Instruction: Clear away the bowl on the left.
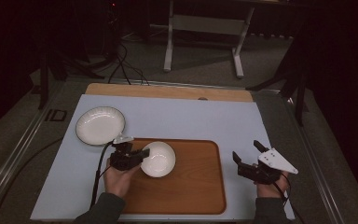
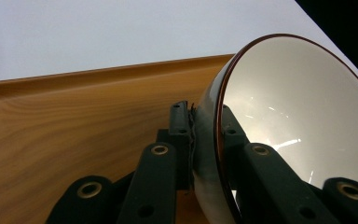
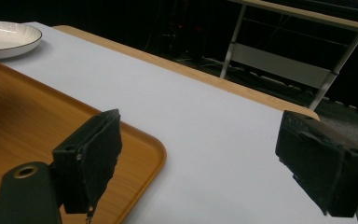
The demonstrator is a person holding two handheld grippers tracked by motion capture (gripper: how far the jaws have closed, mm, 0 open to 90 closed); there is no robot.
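A white bowl (image 1: 159, 158) with a dark rim sits over the wooden tray (image 1: 191, 186), near its far left part. My left gripper (image 1: 142, 154) is shut on the bowl's left rim; in the left gripper view the bowl (image 2: 298, 121) rim sits pinched between the two black jaws, one inside and one outside the wall. A white plate (image 1: 100, 125) lies on the table's far left, also seen as the plate (image 3: 7, 37) at the top left of the right gripper view. My right gripper (image 1: 247, 151) hovers open to the right of the tray (image 3: 37, 135), nothing between its jaws.
The tray lies on a pale blue-white mat (image 1: 191, 116) over a wooden table. Beyond the far edge stands a white metal frame (image 1: 205, 28) on the floor, with cables (image 1: 126, 65) to its left. The mat right of the tray is bare.
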